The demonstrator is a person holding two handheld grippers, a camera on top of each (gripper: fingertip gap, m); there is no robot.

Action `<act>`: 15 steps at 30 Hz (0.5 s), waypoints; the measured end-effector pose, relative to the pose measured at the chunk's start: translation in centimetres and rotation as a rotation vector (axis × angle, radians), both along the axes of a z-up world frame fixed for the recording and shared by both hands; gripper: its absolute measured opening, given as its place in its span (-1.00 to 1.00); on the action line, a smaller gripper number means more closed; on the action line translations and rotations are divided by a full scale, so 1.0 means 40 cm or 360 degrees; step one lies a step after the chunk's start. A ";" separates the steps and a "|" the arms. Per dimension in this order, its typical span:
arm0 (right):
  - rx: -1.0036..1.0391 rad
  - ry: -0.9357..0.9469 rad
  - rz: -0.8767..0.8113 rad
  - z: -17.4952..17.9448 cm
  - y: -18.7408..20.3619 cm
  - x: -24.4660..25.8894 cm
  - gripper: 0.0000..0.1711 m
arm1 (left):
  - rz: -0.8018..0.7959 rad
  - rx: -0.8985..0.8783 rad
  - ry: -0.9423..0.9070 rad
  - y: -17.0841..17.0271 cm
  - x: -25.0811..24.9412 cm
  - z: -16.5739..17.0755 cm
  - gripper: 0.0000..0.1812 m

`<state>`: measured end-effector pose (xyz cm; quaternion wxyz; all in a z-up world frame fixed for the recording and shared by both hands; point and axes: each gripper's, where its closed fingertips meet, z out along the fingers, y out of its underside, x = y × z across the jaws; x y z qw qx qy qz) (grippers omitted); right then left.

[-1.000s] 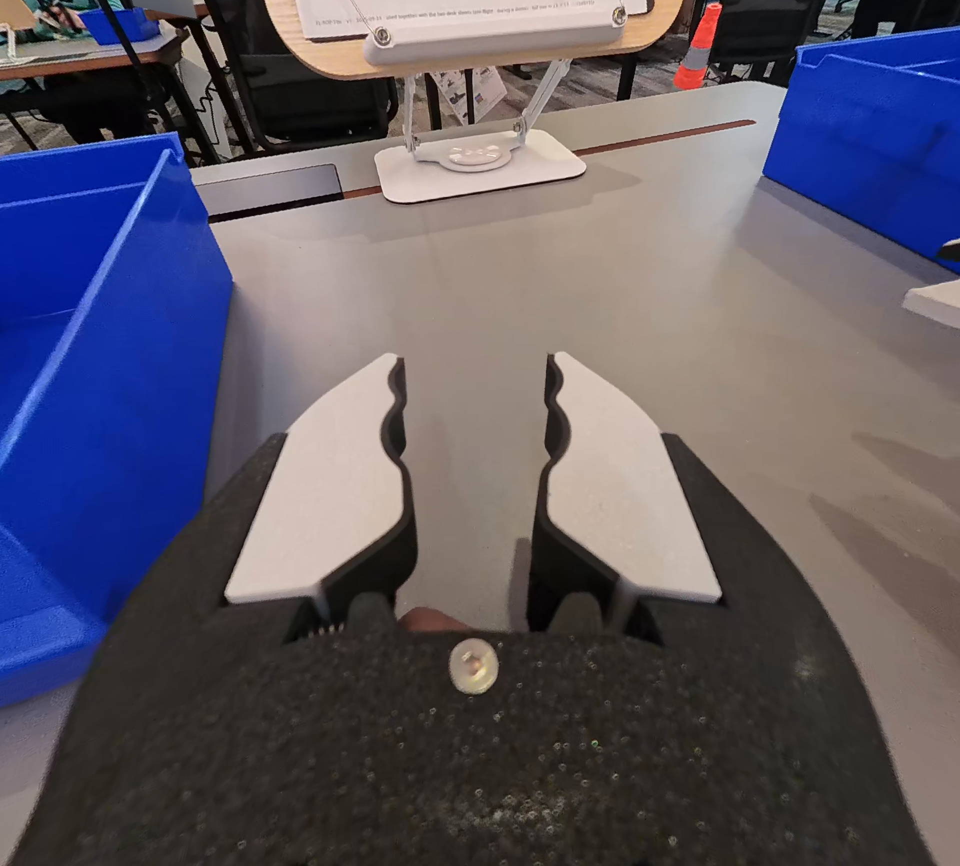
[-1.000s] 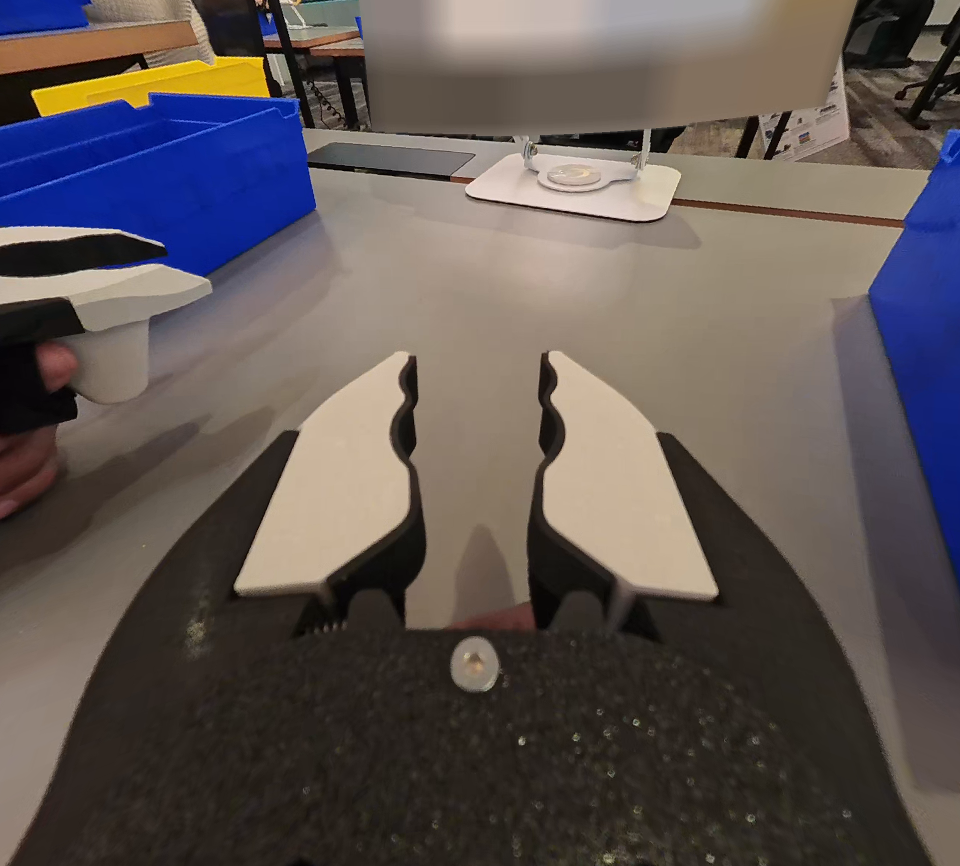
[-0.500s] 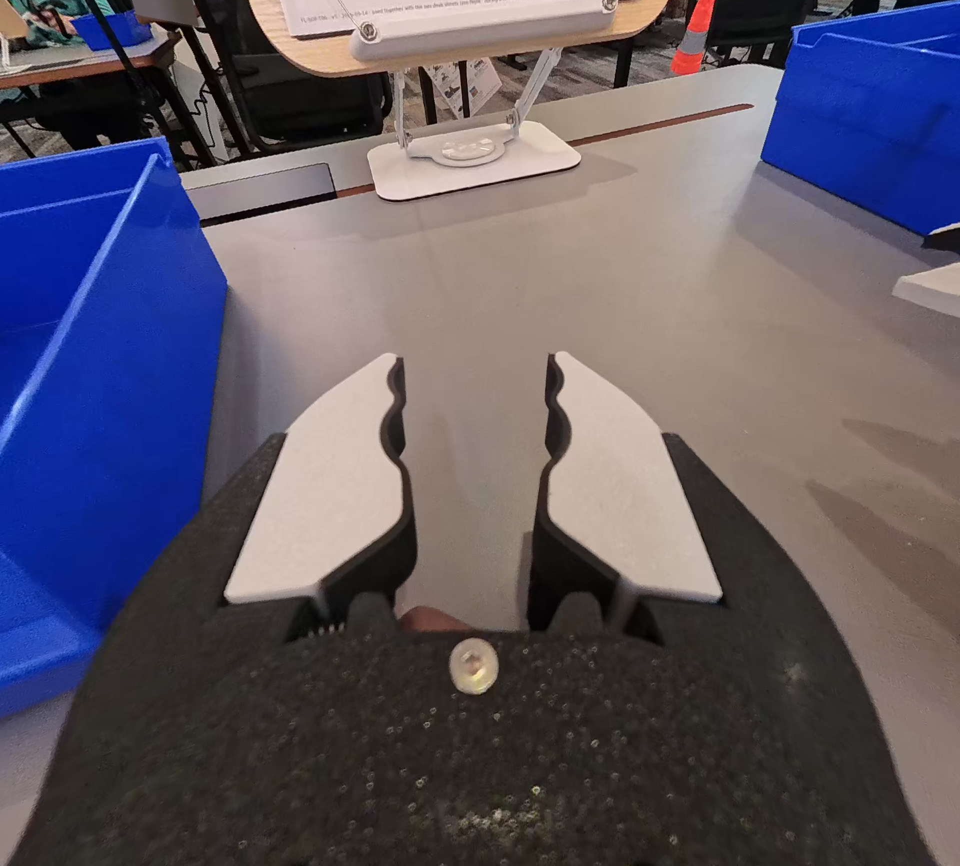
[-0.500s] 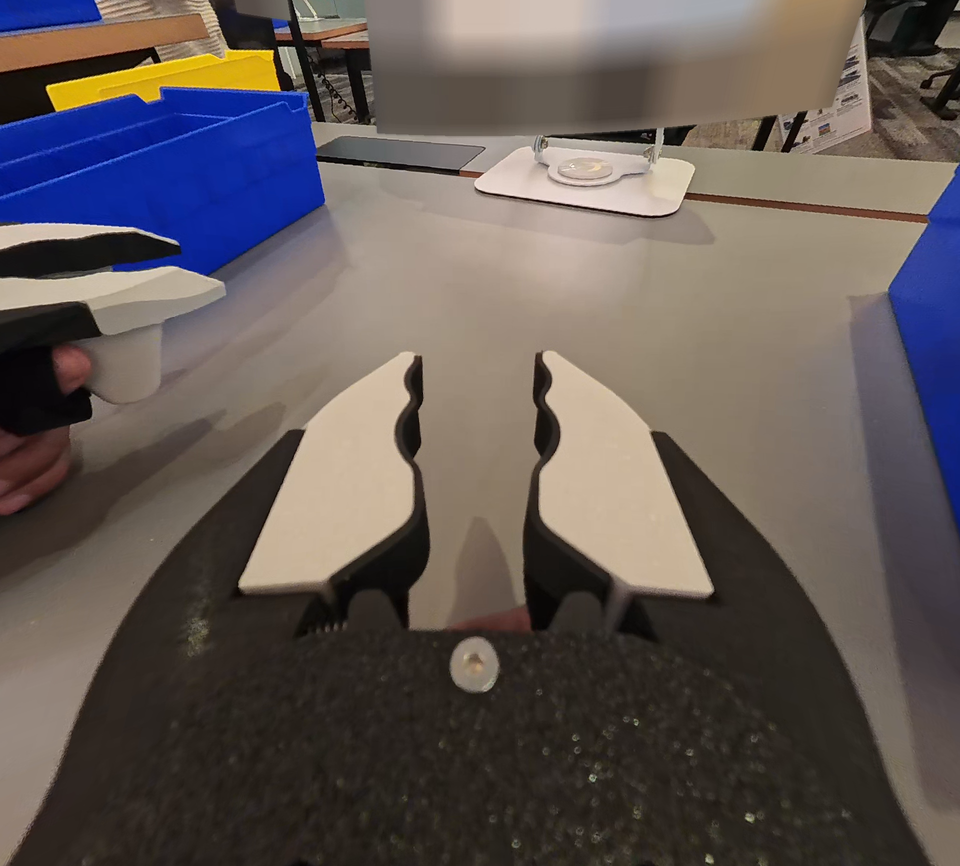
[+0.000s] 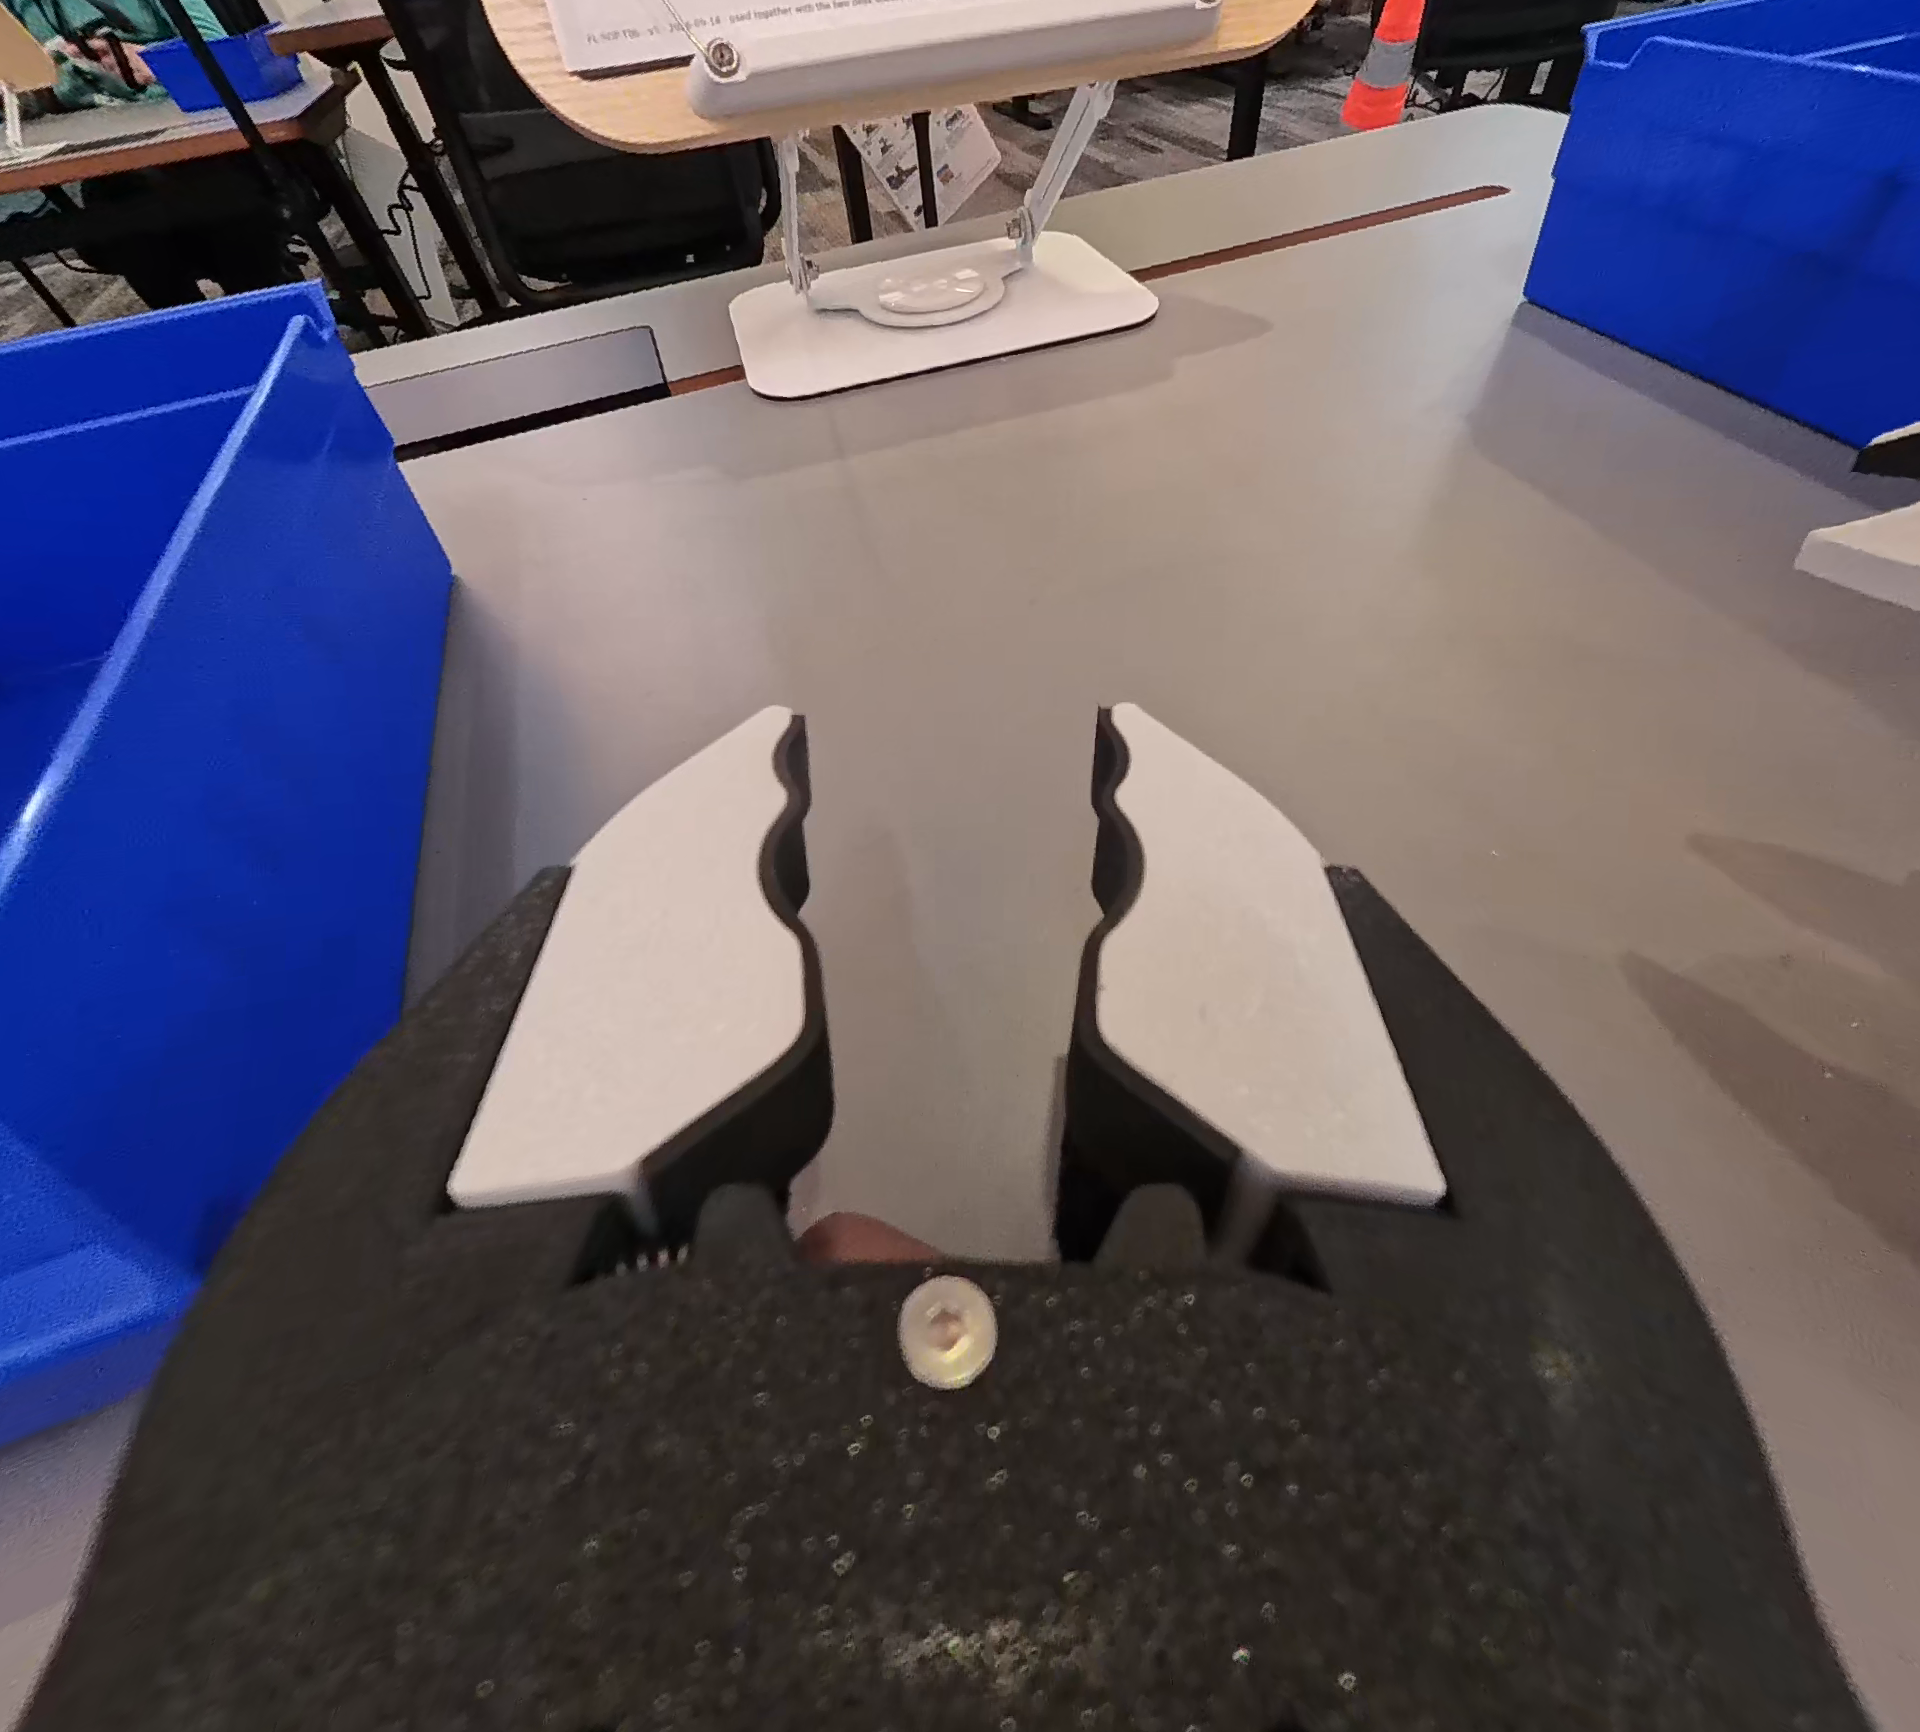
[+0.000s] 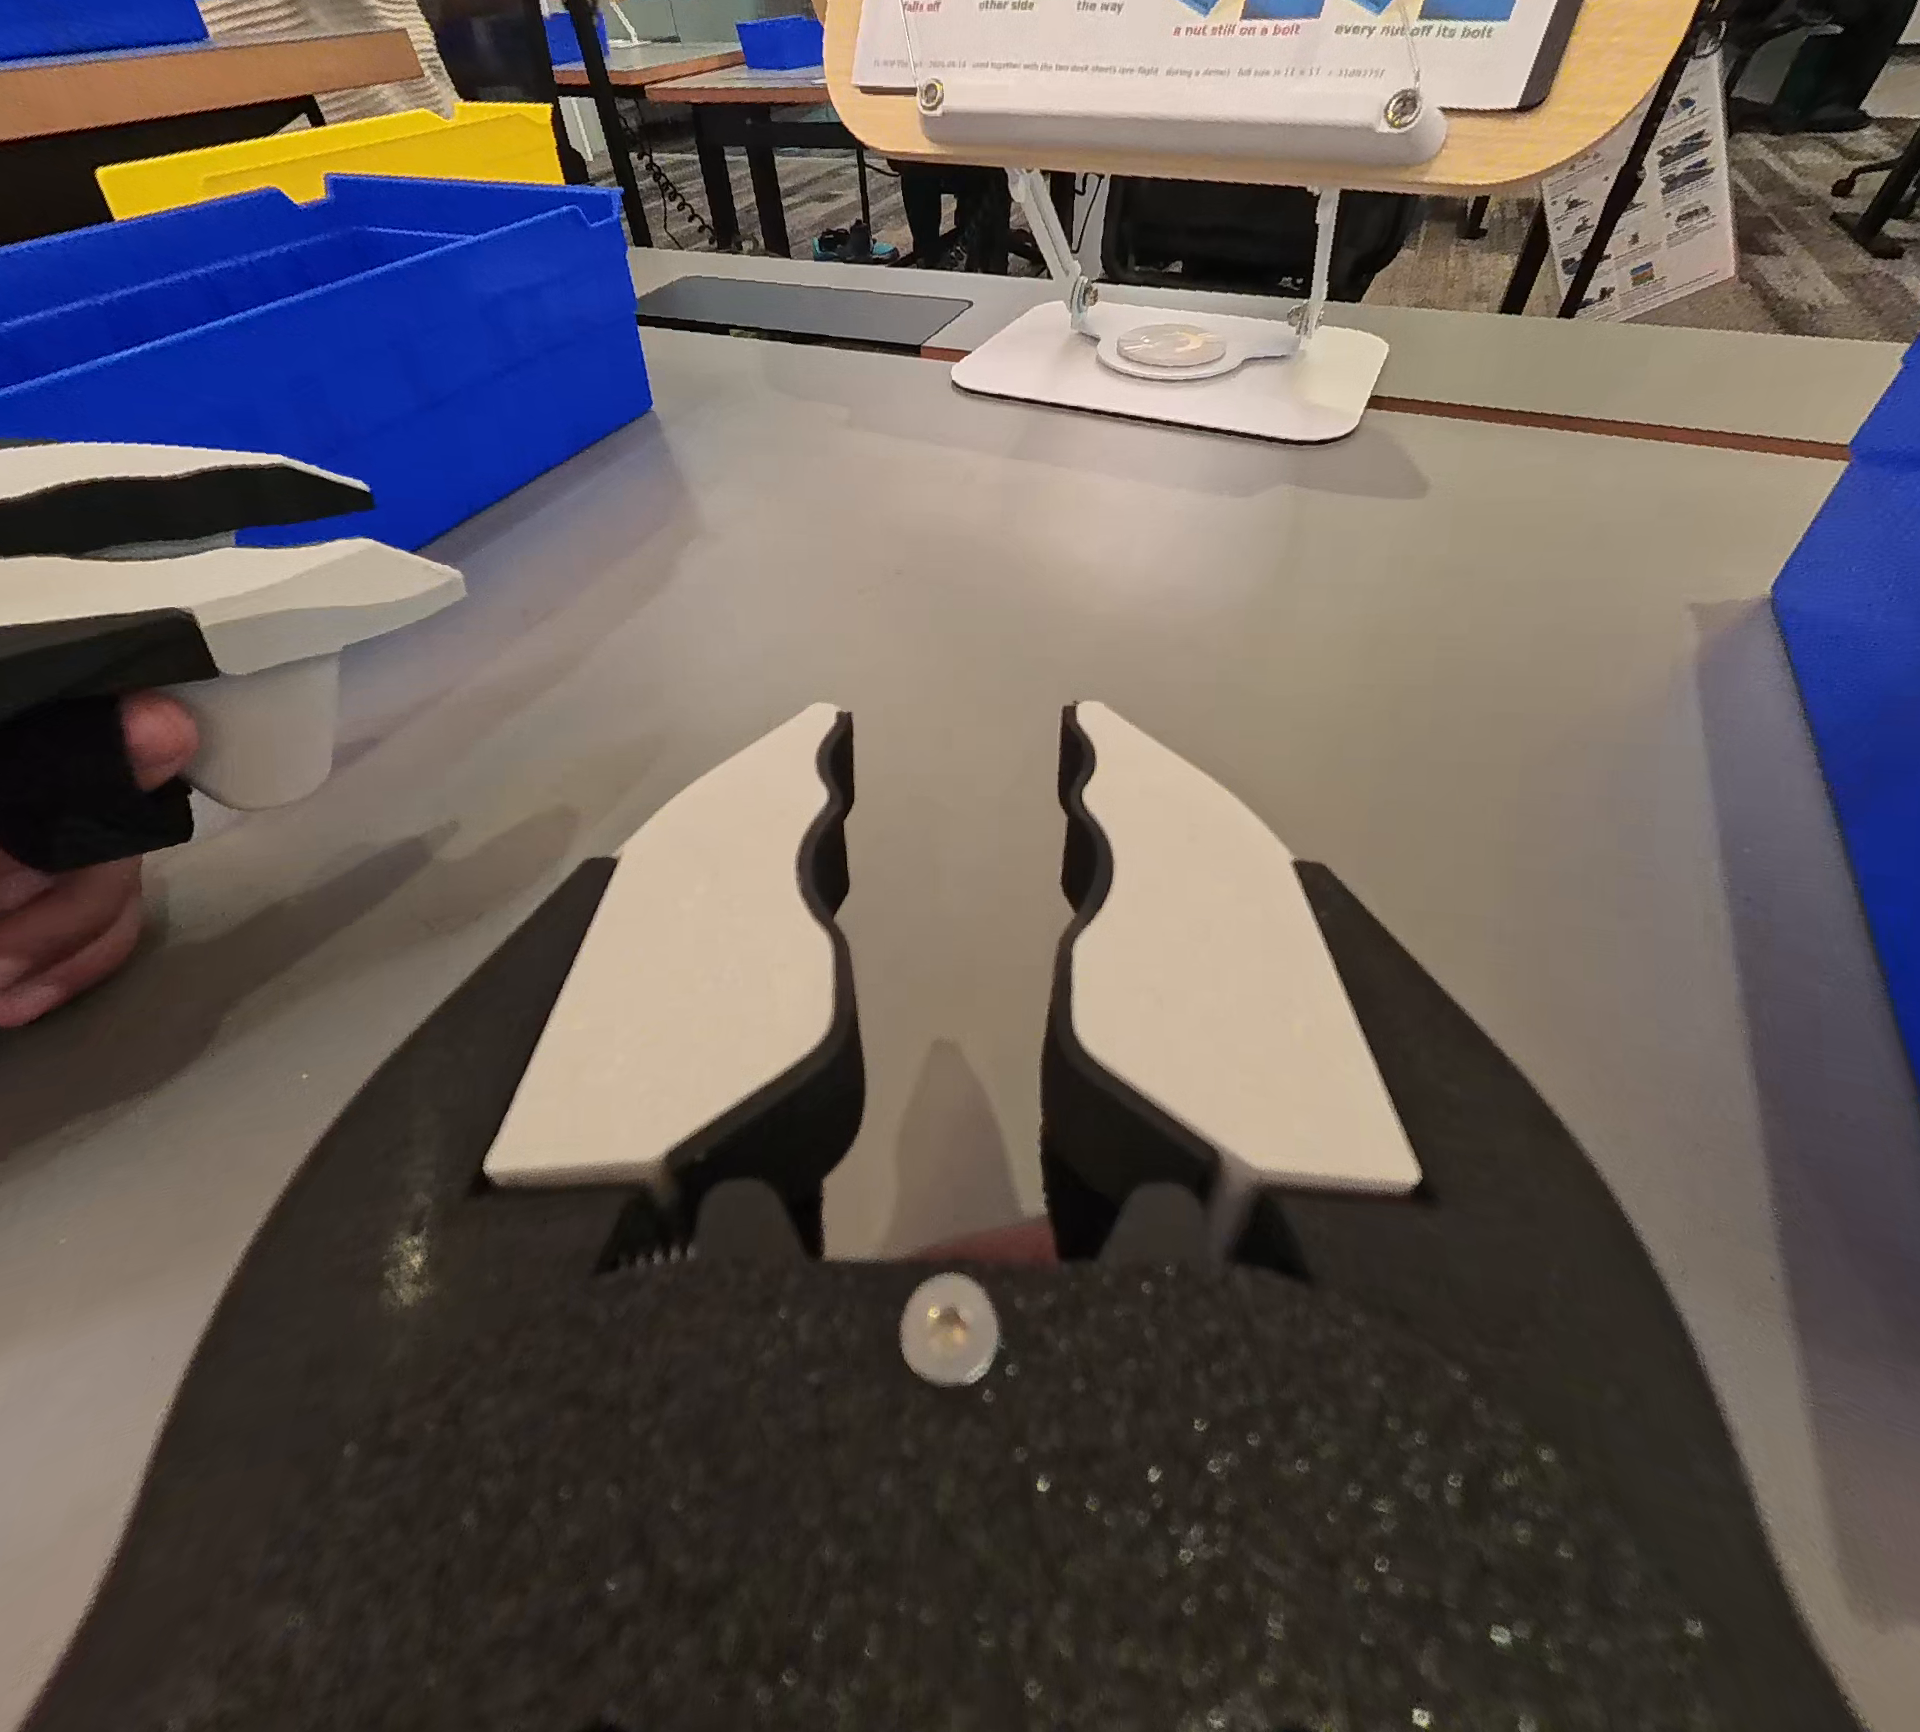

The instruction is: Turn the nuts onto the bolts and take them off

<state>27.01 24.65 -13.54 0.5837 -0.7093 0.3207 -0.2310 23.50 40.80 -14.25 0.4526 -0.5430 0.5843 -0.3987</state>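
No nut or bolt shows in either view. My left gripper (image 5: 951, 721) is open and empty above the grey table (image 5: 1039, 560). My right gripper (image 6: 956, 716) is open and empty too, its jaws a little narrower than the left's. The left gripper also shows at the left edge of the right wrist view (image 6: 343, 539), held by a hand. A fingertip of the right gripper (image 5: 1870, 550) shows at the right edge of the left wrist view.
A blue bin (image 5: 156, 747) stands close on the left and another (image 5: 1745, 207) at the right. An instruction board on a white stand (image 5: 935, 311) stands at the table's far edge. A yellow bin (image 6: 343, 155) sits behind the left blue bin (image 6: 364, 332).
My right gripper's jaws have closed a little and its view has tilted down and back, showing more of the board. My left gripper has shifted slightly; its jaws are unchanged.
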 end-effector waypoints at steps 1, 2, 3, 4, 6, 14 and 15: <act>0.0001 0.0000 -0.0001 0.000 0.000 0.000 -0.56 | 0.0000 0.0002 0.0002 0.000 0.000 -0.001 -0.43; 0.0001 0.0000 0.0000 0.000 0.000 0.000 -0.57 | 0.0000 0.0004 0.0001 0.000 0.000 0.000 -0.43; 0.0001 0.0000 -0.0001 0.000 0.000 0.000 -0.57 | 0.0001 0.0006 0.0001 0.000 0.000 0.000 -0.43; 0.0001 0.0000 -0.0003 0.000 -0.001 0.000 -0.57 | 0.0001 0.0007 0.0002 0.000 0.000 -0.001 -0.43; -0.0001 0.0000 -0.0002 0.000 0.000 0.000 -0.57 | -0.0003 0.0010 0.0008 -0.001 0.001 -0.002 -0.43; -0.0003 0.0003 -0.0002 -0.001 0.000 0.001 -0.58 | -0.0005 0.0017 0.0012 -0.003 0.002 -0.003 -0.43; -0.0003 0.0003 -0.0001 -0.001 0.000 0.000 -0.58 | -0.0007 0.0018 0.0014 -0.003 0.002 -0.003 -0.43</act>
